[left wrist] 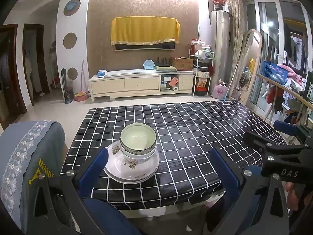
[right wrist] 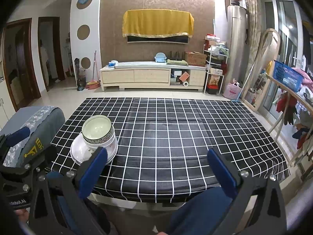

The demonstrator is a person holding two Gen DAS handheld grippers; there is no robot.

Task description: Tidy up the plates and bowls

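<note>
The left gripper (left wrist: 159, 168) is hovering at the near edge of the tabletop (left wrist: 195, 129) with its blue-padded jaws spread wide and nothing between them; the right gripper (right wrist: 157, 168) is hanging beside it, likewise gaping wide and empty, and it is also showing at the right edge of the left wrist view; the left one is appearing at the lower left of the right wrist view. The tabletop is wearing a black cloth with a white grid. Near its front left corner a stack of crockery is sitting: two bowls are nesting one inside the other, the upper bowl (left wrist: 138, 139) showing a pale greenish inside and a patterned band round its rim, the lower bowl (left wrist: 137, 156) being white with a floral print; both are resting on white plates (left wrist: 125, 174) with small floral motifs, at least two rims showing at the front edge; the bowls are sitting toward the back of the plates rather than dead centre. The stack is lying just ahead of the left gripper, nearer its left finger, and well to the left of the right gripper. A grey-blue chair cover (left wrist: 25, 156) with a lace strip is standing just left of the tabletop; a low cabinet (left wrist: 140, 84) is standing against the far wall.
</note>
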